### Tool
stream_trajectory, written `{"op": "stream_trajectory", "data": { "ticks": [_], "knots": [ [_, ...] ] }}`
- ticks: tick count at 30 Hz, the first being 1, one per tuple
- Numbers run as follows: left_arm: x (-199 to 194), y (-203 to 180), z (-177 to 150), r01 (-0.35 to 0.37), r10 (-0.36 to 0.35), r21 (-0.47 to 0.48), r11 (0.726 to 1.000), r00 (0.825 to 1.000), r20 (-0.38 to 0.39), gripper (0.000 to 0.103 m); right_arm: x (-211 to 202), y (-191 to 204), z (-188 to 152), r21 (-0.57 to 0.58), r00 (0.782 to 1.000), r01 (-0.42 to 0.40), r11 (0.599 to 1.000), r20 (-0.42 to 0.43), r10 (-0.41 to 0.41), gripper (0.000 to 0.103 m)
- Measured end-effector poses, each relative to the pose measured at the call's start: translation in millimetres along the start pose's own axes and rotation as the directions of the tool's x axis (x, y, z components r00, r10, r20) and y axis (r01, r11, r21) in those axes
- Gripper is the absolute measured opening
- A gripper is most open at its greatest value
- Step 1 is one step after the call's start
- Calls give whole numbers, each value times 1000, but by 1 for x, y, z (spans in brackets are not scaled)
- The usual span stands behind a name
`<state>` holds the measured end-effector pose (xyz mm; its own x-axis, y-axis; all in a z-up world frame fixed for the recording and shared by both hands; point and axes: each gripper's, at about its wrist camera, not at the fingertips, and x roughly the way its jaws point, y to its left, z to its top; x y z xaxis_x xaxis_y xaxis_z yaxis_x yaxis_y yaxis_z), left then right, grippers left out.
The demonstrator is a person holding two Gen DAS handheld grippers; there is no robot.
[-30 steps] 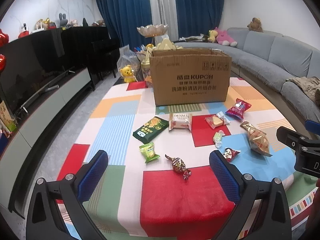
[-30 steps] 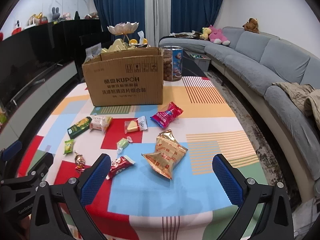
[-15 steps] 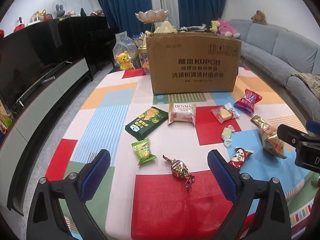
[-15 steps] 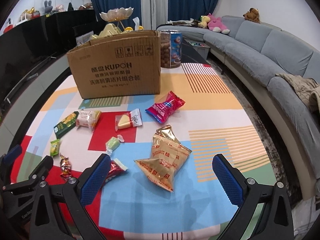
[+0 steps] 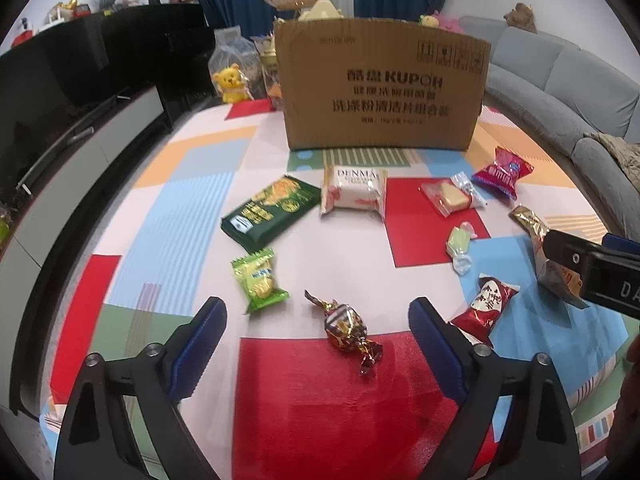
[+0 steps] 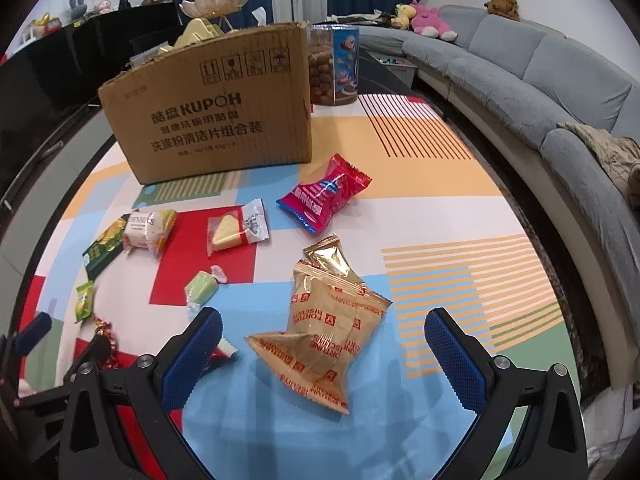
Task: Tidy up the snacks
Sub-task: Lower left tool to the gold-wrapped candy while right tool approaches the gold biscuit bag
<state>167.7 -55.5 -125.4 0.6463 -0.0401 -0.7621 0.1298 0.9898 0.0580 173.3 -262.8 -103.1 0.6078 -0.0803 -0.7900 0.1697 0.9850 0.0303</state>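
Two tongs stand spread, pinching nothing; the left tongs [image 5: 318,322] have just been closing around the foil candy [image 5: 347,328], apparently untouched at 6 o'clock from the box [image 5: 384,84]. Centre the right tongs [image 6: 322,332] over the gold packets [image 6: 324,332] before pinching.

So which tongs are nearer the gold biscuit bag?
Right. The right tongs sit open around the gold biscuit bag, not gripping it. The left tongs frame the foil-wrapped candy further left.

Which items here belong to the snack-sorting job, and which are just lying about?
Job: cardboard box; foil candy; gold biscuit bag; green cracker pack; pink packet.
Lying about: yellow bear; sofa; pink plush toy.
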Motion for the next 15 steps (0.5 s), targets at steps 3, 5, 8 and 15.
{"op": "stream_trajectory", "data": {
  "ticks": [3,5,8,15],
  "knots": [
    [5,-2,-1,13,-12,6,1000,1000,-17,84,7,-1,1,8,1000,8,1000,-17,-8,103],
    [8,-4,-2,18,-17,11,1000,1000,-25,82,11,-3,2,16,1000,13,1000,-26,-12,103],
    [10,-6,-4,28,-27,20,999,999,-32,78,18,-6,1,24,999,18,1000,-42,-17,102],
    [15,-9,-5,60,-59,24,998,997,-46,63,29,-7,-3,38,997,3,999,-72,0,94]
  ]
}}
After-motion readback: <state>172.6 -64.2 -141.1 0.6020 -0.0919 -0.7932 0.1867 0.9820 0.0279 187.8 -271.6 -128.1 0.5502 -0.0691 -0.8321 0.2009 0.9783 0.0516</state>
